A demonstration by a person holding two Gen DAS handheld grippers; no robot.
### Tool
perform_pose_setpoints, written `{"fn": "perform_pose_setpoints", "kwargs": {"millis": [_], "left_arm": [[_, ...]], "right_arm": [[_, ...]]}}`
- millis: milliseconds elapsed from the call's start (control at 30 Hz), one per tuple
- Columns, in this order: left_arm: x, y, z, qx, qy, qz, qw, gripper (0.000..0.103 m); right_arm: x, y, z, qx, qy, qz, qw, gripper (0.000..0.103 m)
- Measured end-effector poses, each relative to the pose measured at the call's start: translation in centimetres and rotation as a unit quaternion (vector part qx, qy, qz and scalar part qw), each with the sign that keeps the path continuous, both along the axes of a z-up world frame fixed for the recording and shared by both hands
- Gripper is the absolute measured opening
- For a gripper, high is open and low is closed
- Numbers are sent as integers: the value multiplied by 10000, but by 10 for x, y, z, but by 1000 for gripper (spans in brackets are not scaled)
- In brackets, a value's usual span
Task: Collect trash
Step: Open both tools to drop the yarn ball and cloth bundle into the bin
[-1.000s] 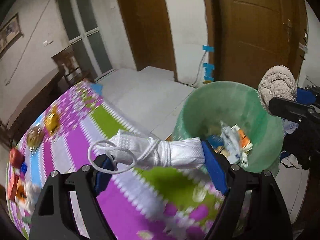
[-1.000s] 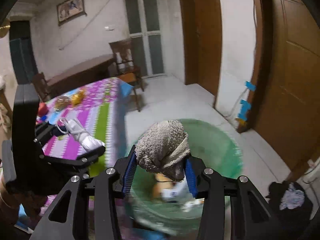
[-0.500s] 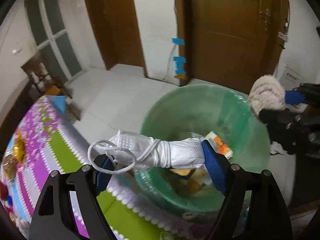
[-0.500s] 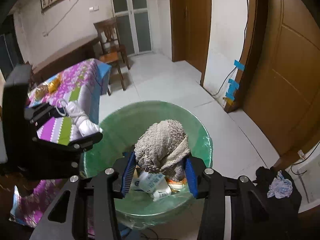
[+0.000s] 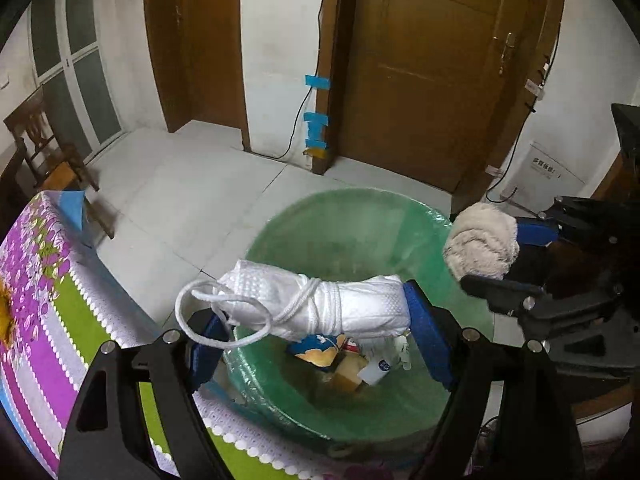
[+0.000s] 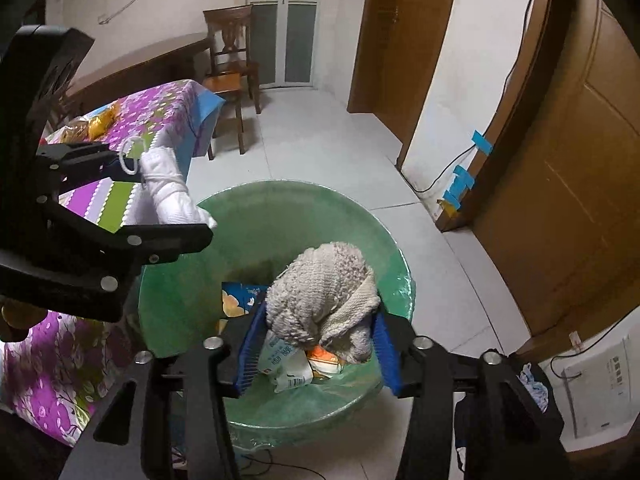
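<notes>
My left gripper (image 5: 316,332) is shut on a rolled white face mask (image 5: 320,306) with a loose ear loop, held above the near rim of a green-lined trash bin (image 5: 360,232). The mask also shows in the right wrist view (image 6: 168,188). My right gripper (image 6: 318,344) is shut on a balled beige knitted sock (image 6: 324,292) and holds it over the bin's (image 6: 248,216) open mouth. The sock shows in the left wrist view (image 5: 480,242) at the bin's right rim. Wrappers and cartons (image 6: 286,364) lie inside the bin.
A table with a purple, green and white floral cloth (image 5: 44,296) stands left of the bin, with snacks on it (image 6: 96,122). A wooden chair (image 6: 230,68) stands behind the table. Brown doors (image 5: 432,60) and a taped cable (image 5: 316,120) line the far wall. Dark clothes (image 6: 528,392) lie at right.
Both grippers moved from the table side to above the bin, still holding the mask and the sock. The bin's contents now lie directly below them.
</notes>
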State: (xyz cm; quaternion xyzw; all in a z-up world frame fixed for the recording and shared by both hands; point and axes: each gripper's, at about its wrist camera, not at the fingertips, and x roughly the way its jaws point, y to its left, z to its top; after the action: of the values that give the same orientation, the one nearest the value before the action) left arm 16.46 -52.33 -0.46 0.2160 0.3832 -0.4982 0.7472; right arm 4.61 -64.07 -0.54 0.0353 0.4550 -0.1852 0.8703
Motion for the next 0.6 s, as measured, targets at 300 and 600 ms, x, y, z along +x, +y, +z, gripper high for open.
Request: {"fn": "perform_pose_setpoints", "kwargs": {"millis": [300, 600], "left_arm": [[9, 4, -4, 67, 170, 171, 9997, 85], [-2, 16, 1, 37, -179, 243, 9995, 85]], "right_arm": [[-4, -3, -5, -220, -21, -15, 9998, 77], [-12, 1, -5, -277, -52, -84, 9996, 77]]}}
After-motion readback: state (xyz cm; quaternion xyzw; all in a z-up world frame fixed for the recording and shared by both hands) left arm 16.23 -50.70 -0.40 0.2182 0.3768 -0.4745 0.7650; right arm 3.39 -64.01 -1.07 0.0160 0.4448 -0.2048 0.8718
